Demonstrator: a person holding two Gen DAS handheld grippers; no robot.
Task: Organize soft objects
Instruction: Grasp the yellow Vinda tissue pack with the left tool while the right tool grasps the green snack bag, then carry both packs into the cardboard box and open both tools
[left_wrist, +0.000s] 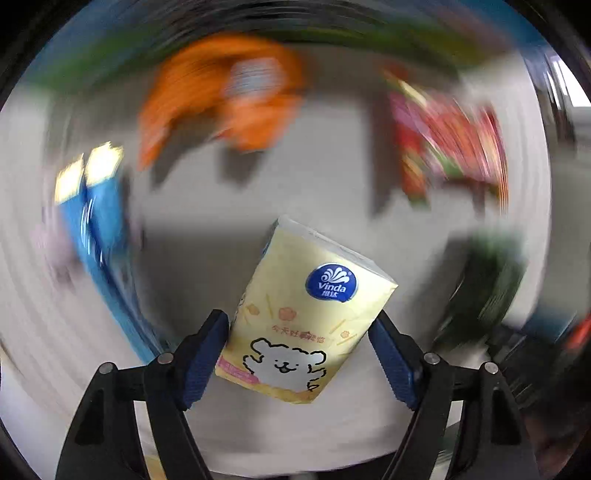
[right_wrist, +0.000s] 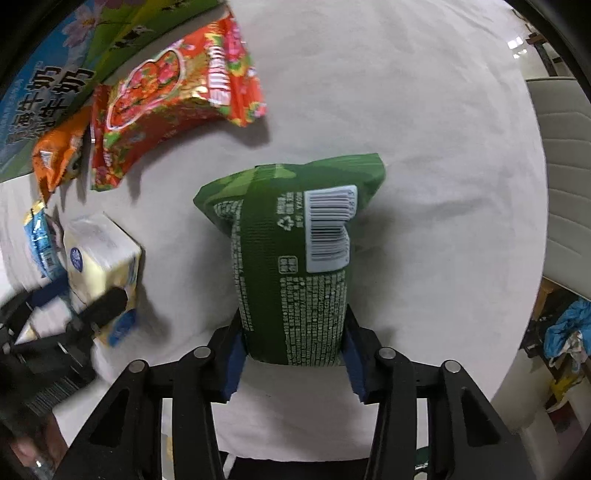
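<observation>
My left gripper (left_wrist: 299, 328) is shut on a yellow Vinda tissue pack (left_wrist: 306, 317) with a white dog drawing, held above the white cloth; the pack sits tilted between the blue pads. The rest of the left wrist view is motion-blurred. My right gripper (right_wrist: 293, 332) is shut on a green snack bag (right_wrist: 291, 258), barcode side up, resting on or just above the cloth. The right wrist view also shows the tissue pack (right_wrist: 99, 258) and the left gripper at its left edge.
A red flowery snack bag (right_wrist: 177, 96), an orange bag (right_wrist: 59, 155) and a blue packet (right_wrist: 38, 240) lie at the far left on the white cloth (right_wrist: 406, 147). A blue-green carton (right_wrist: 55, 74) stands behind them. A beige chair (right_wrist: 565, 177) is at right.
</observation>
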